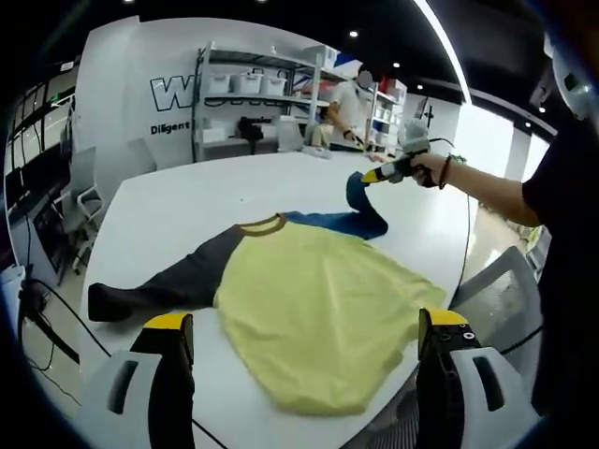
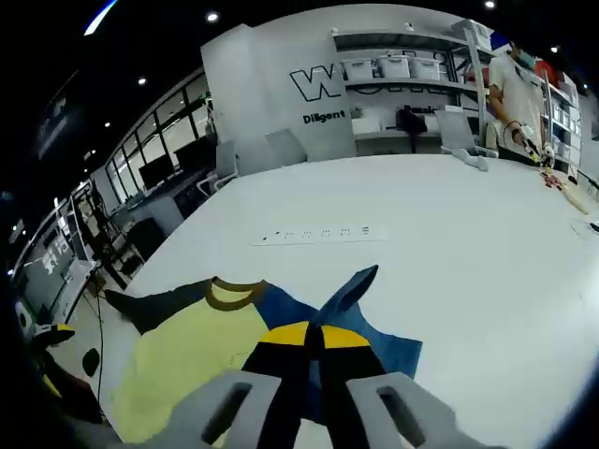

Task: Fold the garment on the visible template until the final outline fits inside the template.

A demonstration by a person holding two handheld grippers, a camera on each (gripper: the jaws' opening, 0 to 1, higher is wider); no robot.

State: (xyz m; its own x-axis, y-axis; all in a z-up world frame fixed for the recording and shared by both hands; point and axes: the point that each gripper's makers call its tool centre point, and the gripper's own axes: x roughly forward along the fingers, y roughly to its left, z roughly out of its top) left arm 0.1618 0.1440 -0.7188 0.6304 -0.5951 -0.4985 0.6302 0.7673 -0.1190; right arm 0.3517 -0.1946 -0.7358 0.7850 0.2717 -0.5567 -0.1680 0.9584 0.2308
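Shelving (image 1: 245, 89), wall lettering (image 2: 323, 82), chairs (image 2: 284, 147)

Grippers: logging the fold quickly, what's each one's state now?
Left gripper: open, holding nothing.
Right gripper: shut on the blue sleeve of the yellow shirt.

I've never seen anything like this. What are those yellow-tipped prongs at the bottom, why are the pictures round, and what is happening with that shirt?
No robot here: a person holds a two-jaw gripper in each hand, and a fisheye camera rides on each, which makes the pictures round. The prongs are each gripper's own jaws.

In the left gripper view, the left gripper hangs open over a white table. On the table lies a shirt with a yellow body, one dark sleeve spread flat, and one blue sleeve. Across the table, a person's hand holds the right gripper, which lifts the blue sleeve's end.

The right gripper view looks along that gripper: its jaws are shut on the blue sleeve. Shelves and another person stand behind.
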